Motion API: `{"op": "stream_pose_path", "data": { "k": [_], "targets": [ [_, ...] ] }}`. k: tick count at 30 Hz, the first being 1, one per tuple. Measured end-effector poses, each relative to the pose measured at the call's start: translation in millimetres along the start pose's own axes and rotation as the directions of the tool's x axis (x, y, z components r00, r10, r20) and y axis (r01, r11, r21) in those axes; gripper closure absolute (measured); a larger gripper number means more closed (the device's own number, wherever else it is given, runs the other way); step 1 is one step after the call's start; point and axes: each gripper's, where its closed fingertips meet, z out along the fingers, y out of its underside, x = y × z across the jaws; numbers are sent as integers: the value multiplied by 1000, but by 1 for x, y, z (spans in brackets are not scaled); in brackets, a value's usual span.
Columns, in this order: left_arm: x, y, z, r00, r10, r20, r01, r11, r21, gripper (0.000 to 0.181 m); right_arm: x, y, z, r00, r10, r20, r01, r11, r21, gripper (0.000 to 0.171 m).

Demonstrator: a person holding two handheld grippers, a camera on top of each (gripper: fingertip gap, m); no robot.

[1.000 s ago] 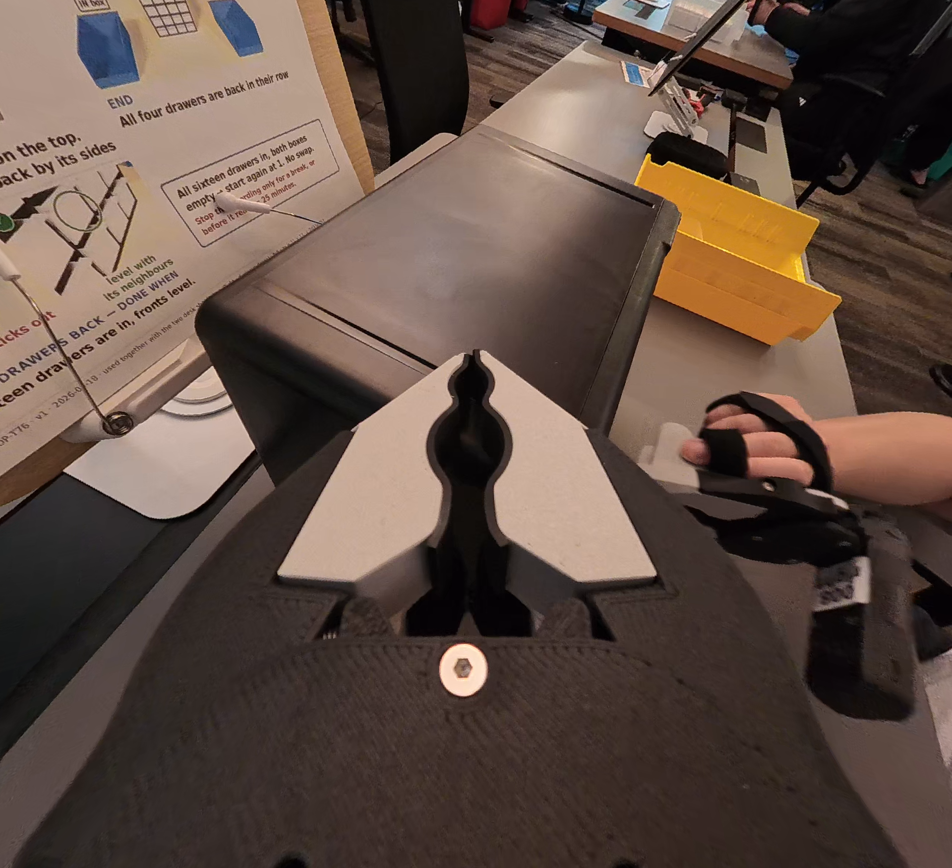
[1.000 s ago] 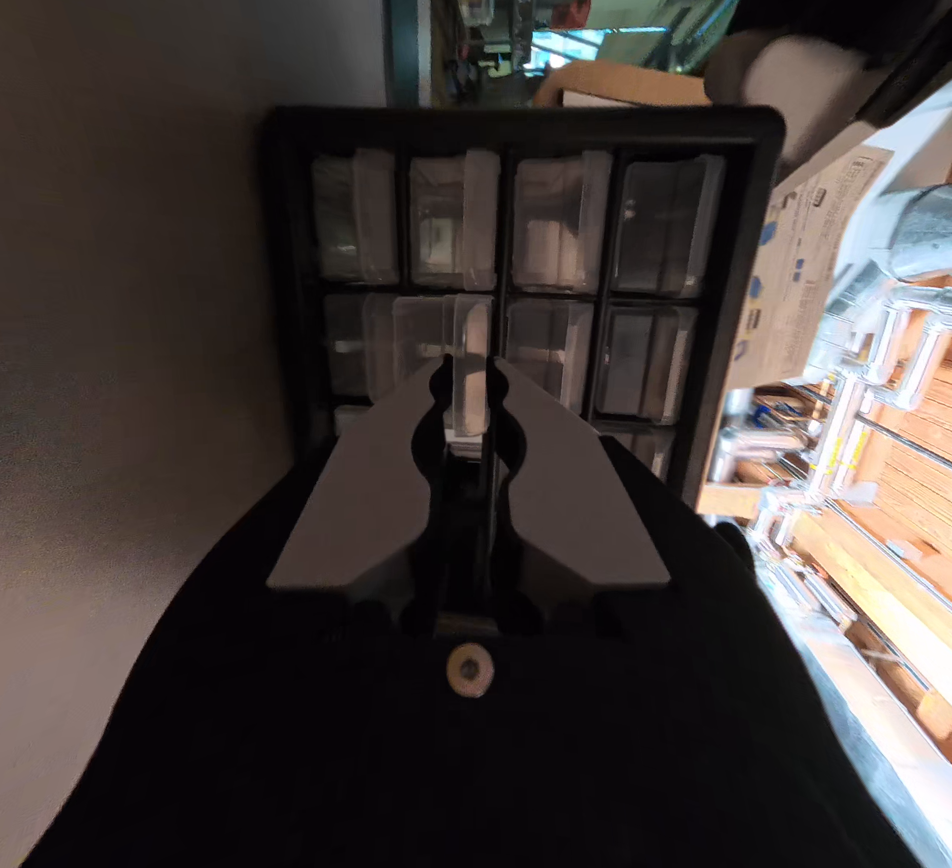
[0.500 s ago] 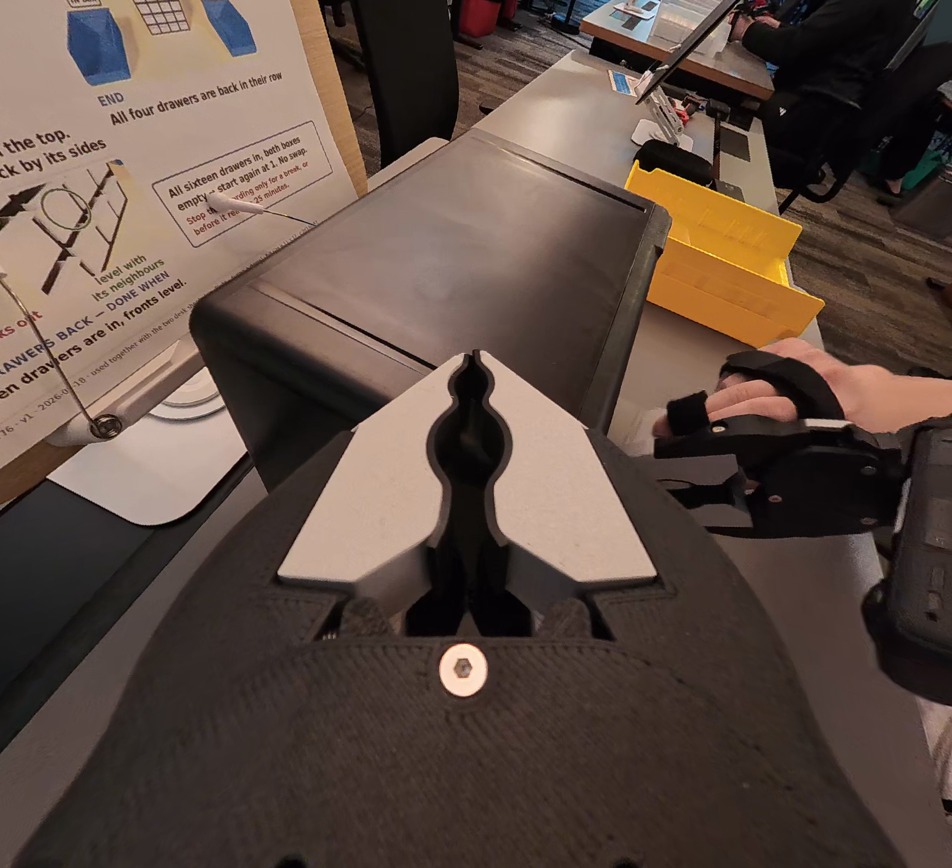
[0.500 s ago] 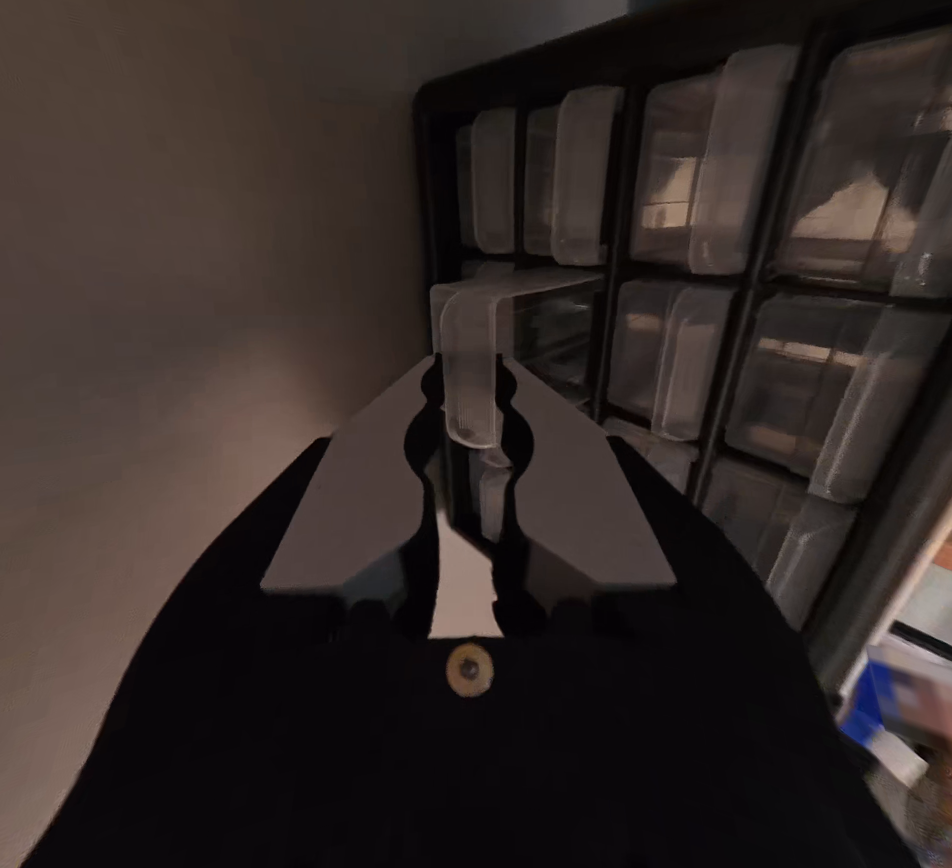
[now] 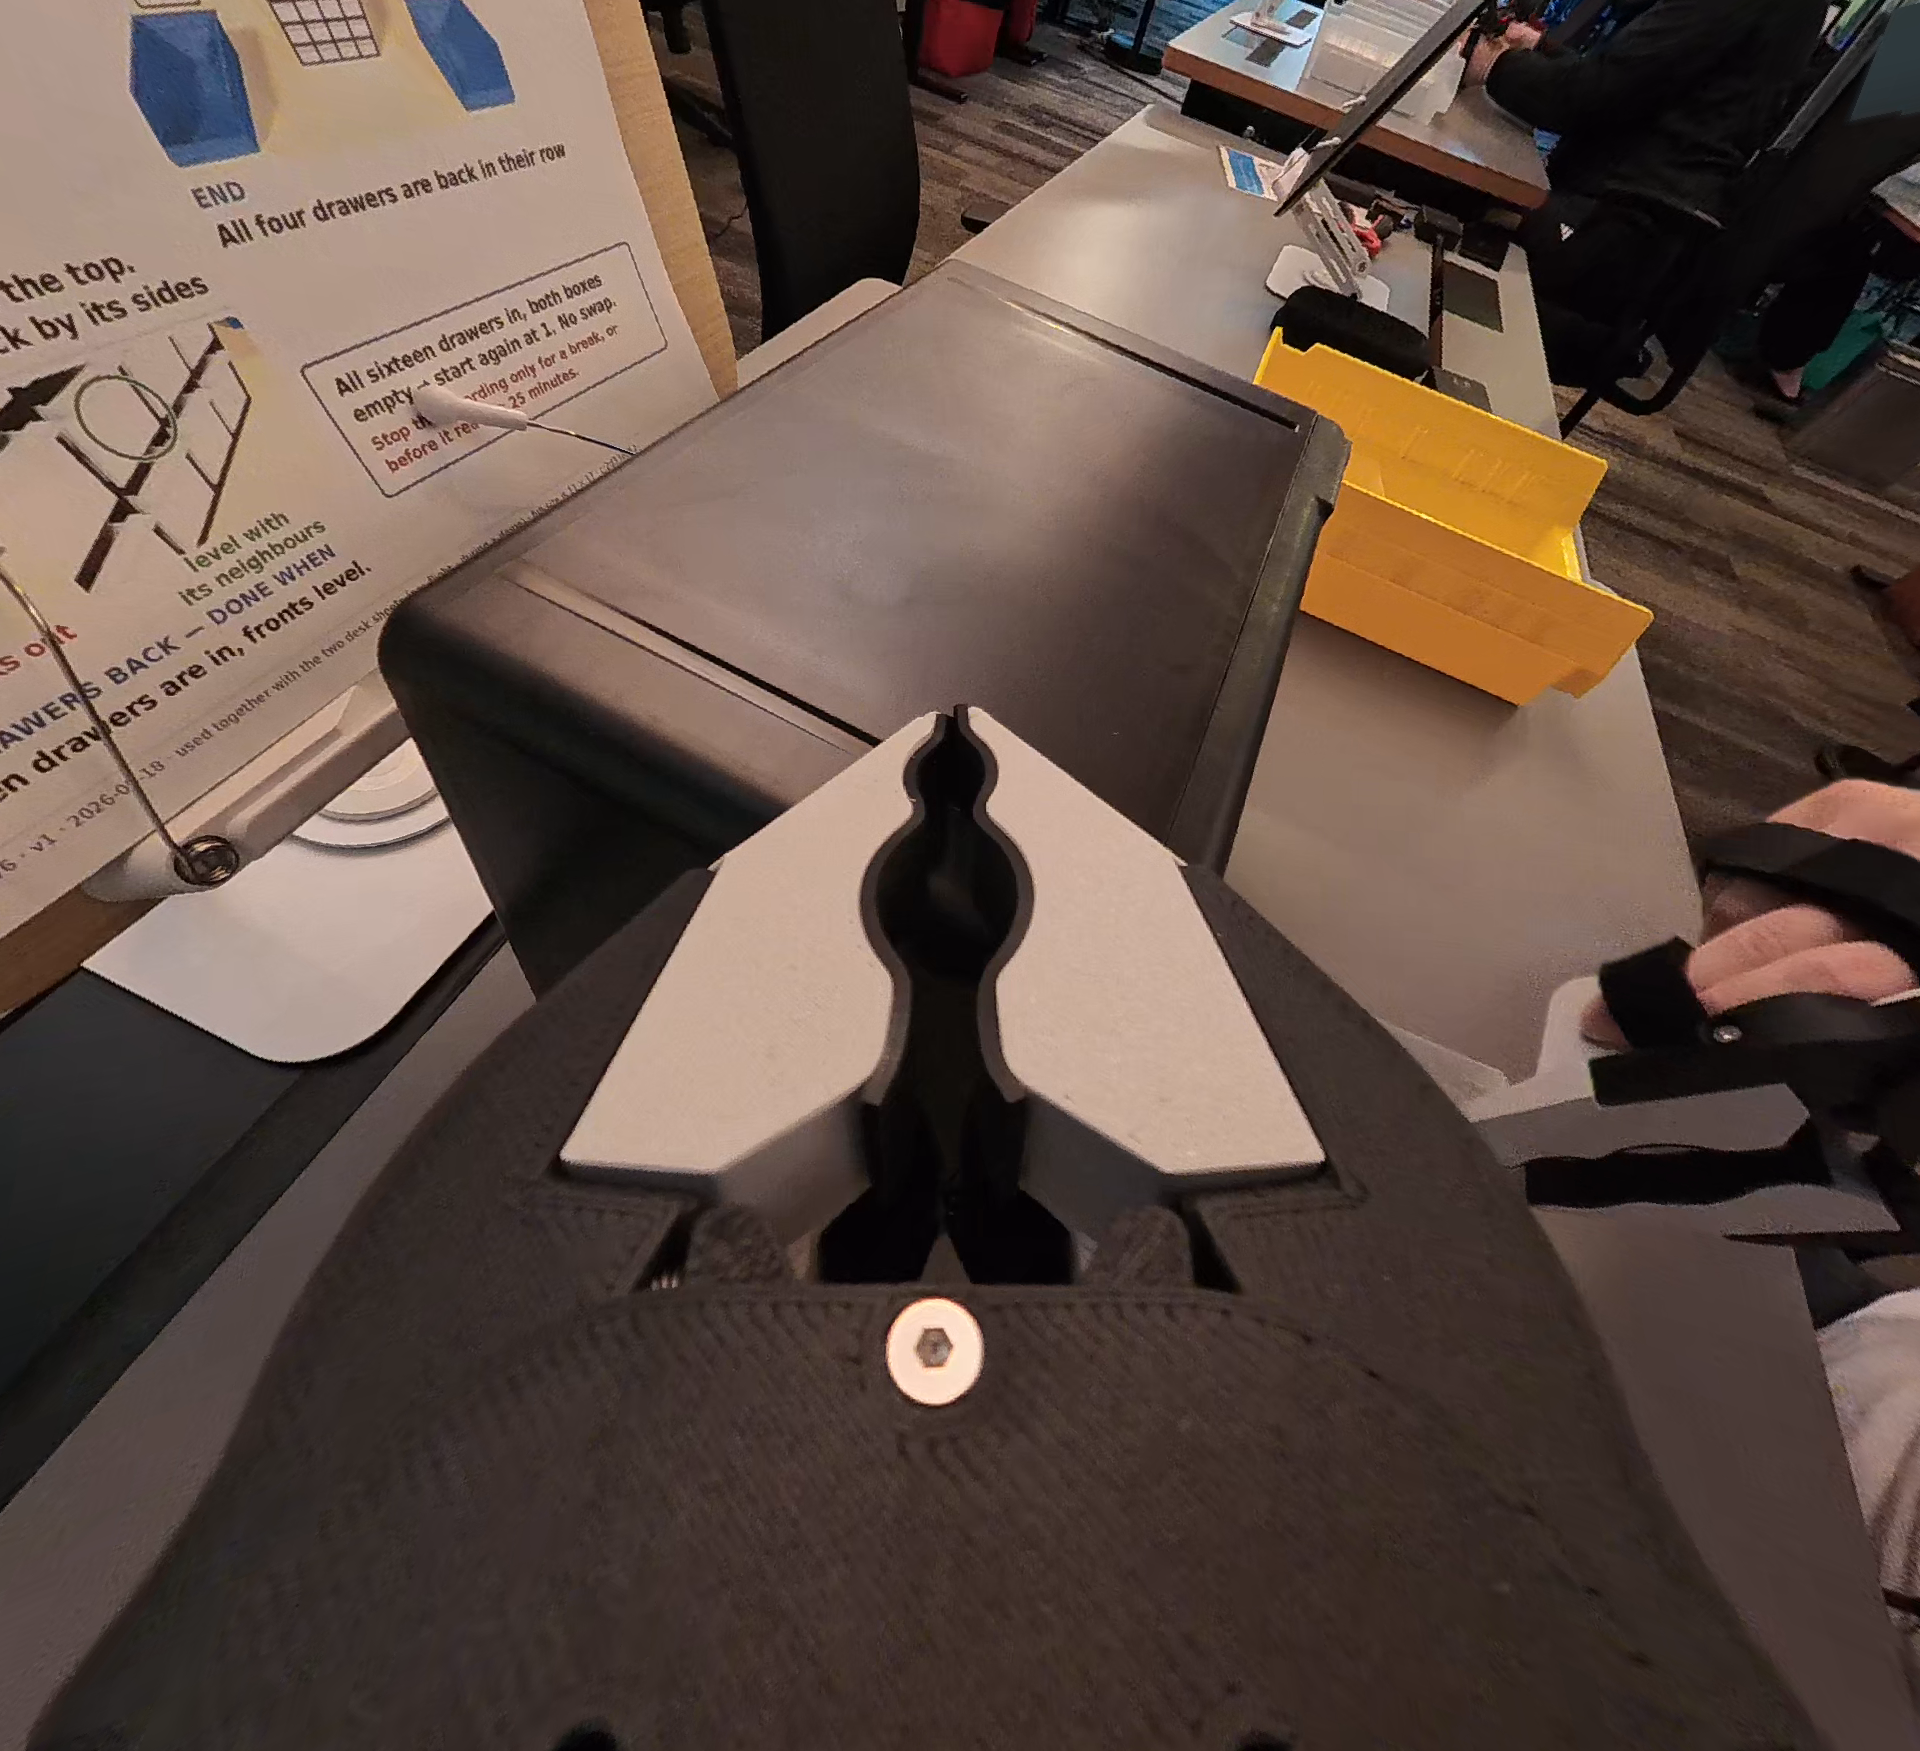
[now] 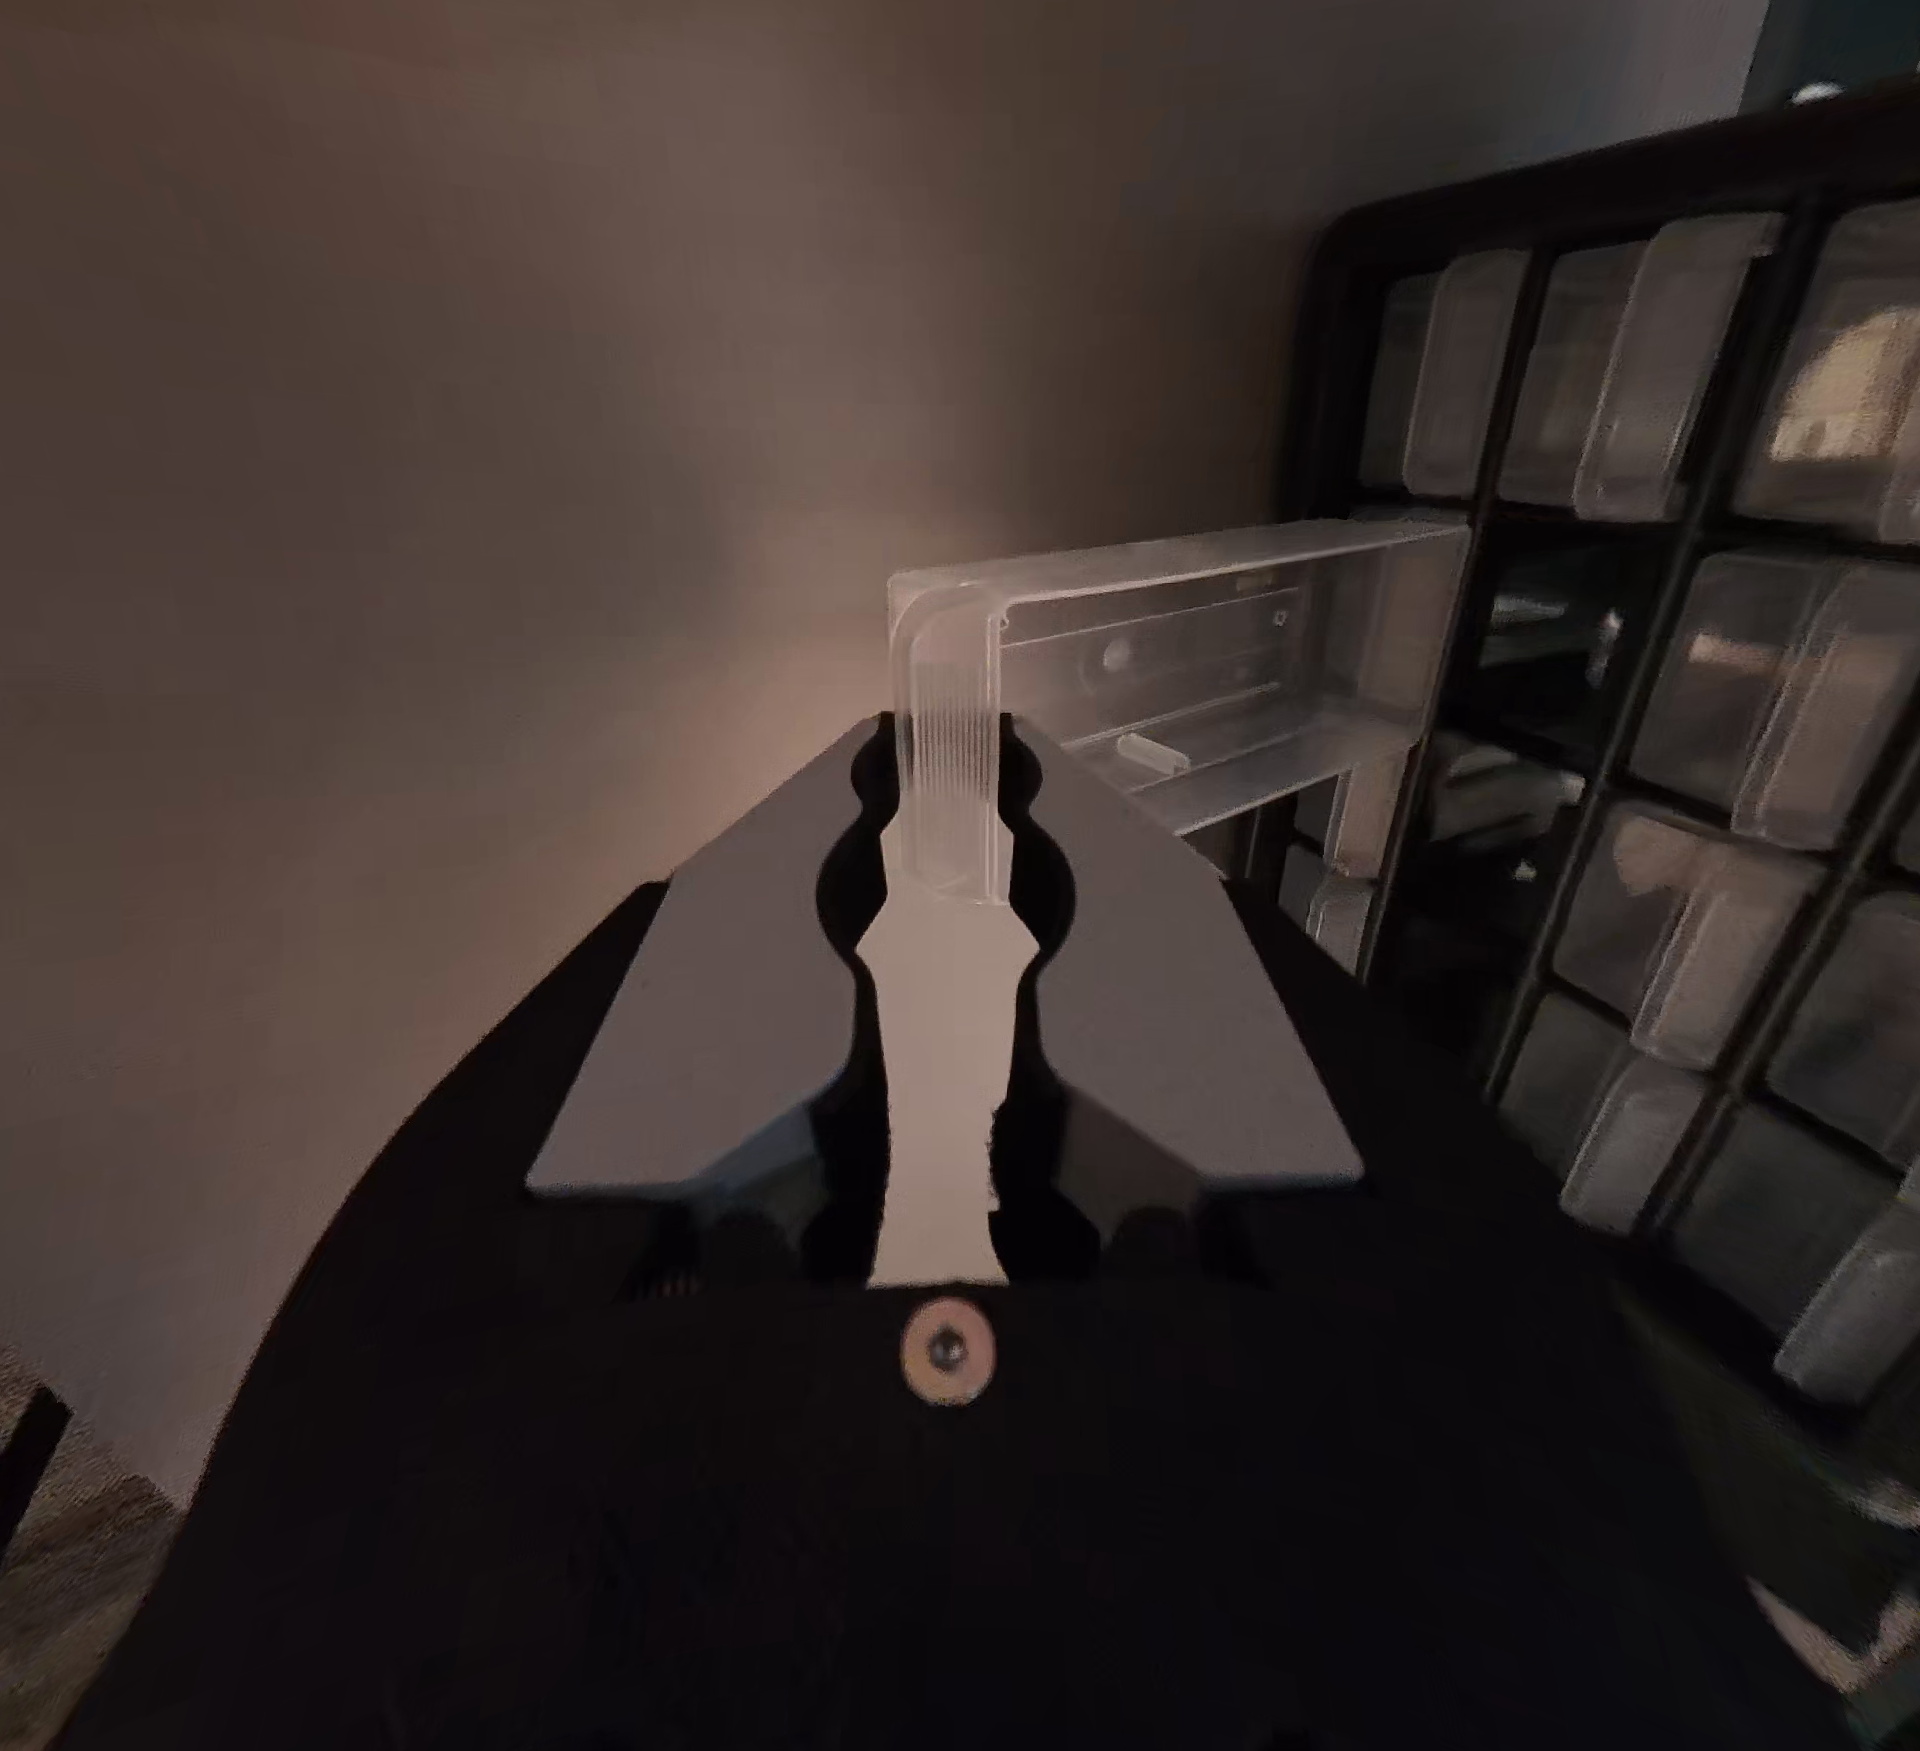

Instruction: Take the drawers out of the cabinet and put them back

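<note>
My right gripper (image 6: 951,745) is shut on the front handle tab of a clear plastic drawer (image 6: 1195,652). The drawer sticks far out of the black cabinet (image 6: 1621,226), its back end still in its slot. The other clear drawers (image 6: 1704,371) sit in their slots. My left gripper (image 5: 958,722) is shut and empty, its tips just above the near top edge of the cabinet (image 5: 935,496), whose top shows in the left wrist view. The hand on the right gripper's handle (image 5: 1808,984) shows at the right edge of that view.
A yellow bin (image 5: 1455,538) stands on the grey table (image 5: 1434,828) right of the cabinet. A white instruction sheet on a stand (image 5: 260,247) stands at the left. A person sits at a desk at the far right (image 5: 1662,101). The table surface (image 6: 520,351) fills the right wrist view's left. Left tips to right tips: about 25 cm. The black cabinet (image 6: 1621,226) is about equally far from each gripper, around 15 cm.
My right gripper has drawn the clear drawer much farther out of the cabinet and swung away from it. The hand has moved right in the left wrist view. My left gripper has stayed put.
</note>
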Motion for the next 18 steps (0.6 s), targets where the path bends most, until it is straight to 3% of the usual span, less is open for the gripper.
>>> {"op": "stream_pose_path", "data": {
  "k": [3,6,8,10,11,14,16,18],
  "targets": [
    [0,0,0,1000,4,4,-4,1000,-2,181,2,25,-19,996,87,-34,-88,995,-42,154],
    [0,0,0,1000,6,7,-6,1000,-3,181,45,96,-78,939,265,-220,-291,953,-91,154],
    [0,0,0,1000,5,5,-5,1000,-2,181,80,168,-128,808,494,-323,-530,847,-32,154],
    [0,0,0,1000,3,2,-3,1000,1,181,96,247,-158,606,739,-294,-762,646,53,155],
    [0,0,0,1000,2,-1,-2,1000,2,181,96,286,-163,534,802,-267,-822,567,59,155],
    [0,0,0,1000,0,-4,0,1000,4,181,80,376,-149,463,854,-238,-868,491,71,155],
    [0,0,0,1000,4,-1,-4,1000,2,181,50,412,-128,369,908,-197,-924,382,28,155],
    [0,0,0,1000,6,1,-6,1000,0,181,25,435,-105,352,912,-212,-934,357,-16,155]
  ]
}}
